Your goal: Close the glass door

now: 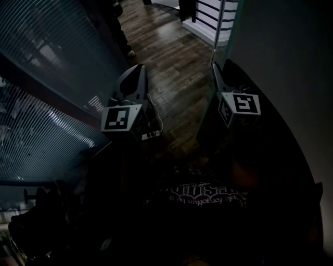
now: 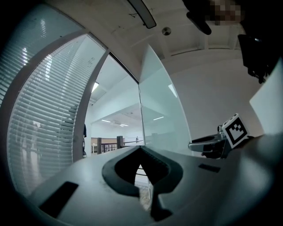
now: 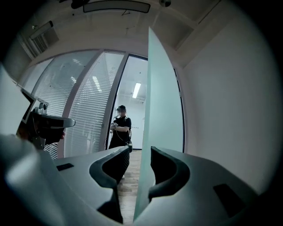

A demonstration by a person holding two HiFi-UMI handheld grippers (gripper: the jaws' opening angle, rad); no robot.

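Observation:
The glass door (image 3: 164, 110) is a frosted pane standing ajar, its free edge pointing at me. My right gripper (image 3: 140, 151) is open and straddles that edge: the right jaw lies against the glass and a small gap shows at the left jaw. In the head view the right gripper (image 1: 215, 68) reaches up to the door's edge (image 1: 220, 28). My left gripper (image 2: 140, 151) is shut on nothing, with its tips meeting. It hangs in the doorway to the left of the door (image 2: 161, 110). The head view shows the left gripper (image 1: 136, 71) over the wooden floor.
A glazed wall with blinds (image 1: 47, 78) runs along the left. A white wall (image 1: 291, 62) stands close on the right. Beyond the doorway a person in black (image 3: 120, 129) stands on the wooden floor (image 1: 171, 57). A railing (image 1: 208, 15) lies farther off.

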